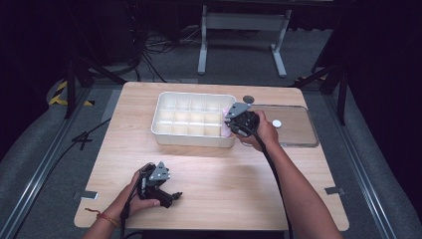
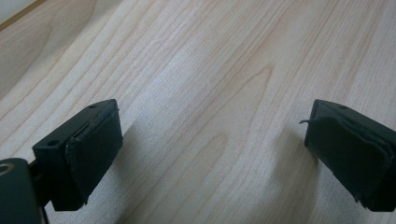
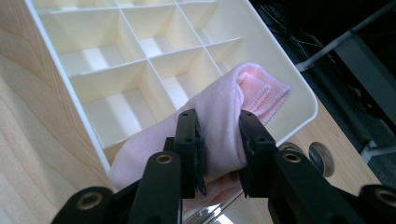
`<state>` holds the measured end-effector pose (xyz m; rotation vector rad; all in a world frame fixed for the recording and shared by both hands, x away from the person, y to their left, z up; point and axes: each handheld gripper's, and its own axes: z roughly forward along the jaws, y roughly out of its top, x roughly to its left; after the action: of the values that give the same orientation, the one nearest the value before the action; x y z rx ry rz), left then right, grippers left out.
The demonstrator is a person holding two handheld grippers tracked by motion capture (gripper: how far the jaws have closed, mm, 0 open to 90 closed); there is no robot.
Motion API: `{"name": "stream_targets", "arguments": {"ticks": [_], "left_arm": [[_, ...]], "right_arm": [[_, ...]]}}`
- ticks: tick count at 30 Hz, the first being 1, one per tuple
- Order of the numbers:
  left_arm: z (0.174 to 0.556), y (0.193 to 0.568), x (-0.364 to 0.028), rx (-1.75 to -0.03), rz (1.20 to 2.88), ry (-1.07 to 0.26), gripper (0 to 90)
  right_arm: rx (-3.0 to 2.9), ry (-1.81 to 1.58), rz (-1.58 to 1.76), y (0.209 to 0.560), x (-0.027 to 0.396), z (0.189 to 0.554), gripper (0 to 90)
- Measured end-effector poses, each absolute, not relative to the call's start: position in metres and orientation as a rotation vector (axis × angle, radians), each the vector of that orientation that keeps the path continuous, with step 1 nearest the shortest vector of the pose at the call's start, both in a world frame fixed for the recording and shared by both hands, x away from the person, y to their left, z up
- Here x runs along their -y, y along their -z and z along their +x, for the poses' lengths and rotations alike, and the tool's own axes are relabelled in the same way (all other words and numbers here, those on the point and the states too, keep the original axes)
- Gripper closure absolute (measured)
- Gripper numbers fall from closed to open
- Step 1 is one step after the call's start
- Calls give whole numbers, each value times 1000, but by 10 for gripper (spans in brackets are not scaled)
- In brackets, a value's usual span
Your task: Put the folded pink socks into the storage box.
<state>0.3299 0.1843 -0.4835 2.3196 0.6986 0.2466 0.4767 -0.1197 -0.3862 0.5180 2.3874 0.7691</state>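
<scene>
1. Placement is the step: the right gripper pinches a rolled pink sock over the right end of the white divided box, near the tabletop's far edge.
2. Lower it straight into one compartment before releasing.
3. The left gripper, jaws spread and empty, rests near the front edge.

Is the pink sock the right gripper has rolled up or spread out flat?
Rolled up. The pink sock is a compact bundle with its ribbed cuff folded in, pinched by the right gripper over the white divided tray.
</scene>
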Motion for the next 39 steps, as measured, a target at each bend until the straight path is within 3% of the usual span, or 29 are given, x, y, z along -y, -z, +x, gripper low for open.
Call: {"name": "stream_targets", "arguments": {"ticks": [22,39], "left_arm": [[330,484,-184,-701,2319,-245,43],[330,484,-184,-703,2313,-250,43]], "right_arm": [[-2630,-593,474,408,106,495,722],[-2797,-428,499,404,94,515,725]]}}
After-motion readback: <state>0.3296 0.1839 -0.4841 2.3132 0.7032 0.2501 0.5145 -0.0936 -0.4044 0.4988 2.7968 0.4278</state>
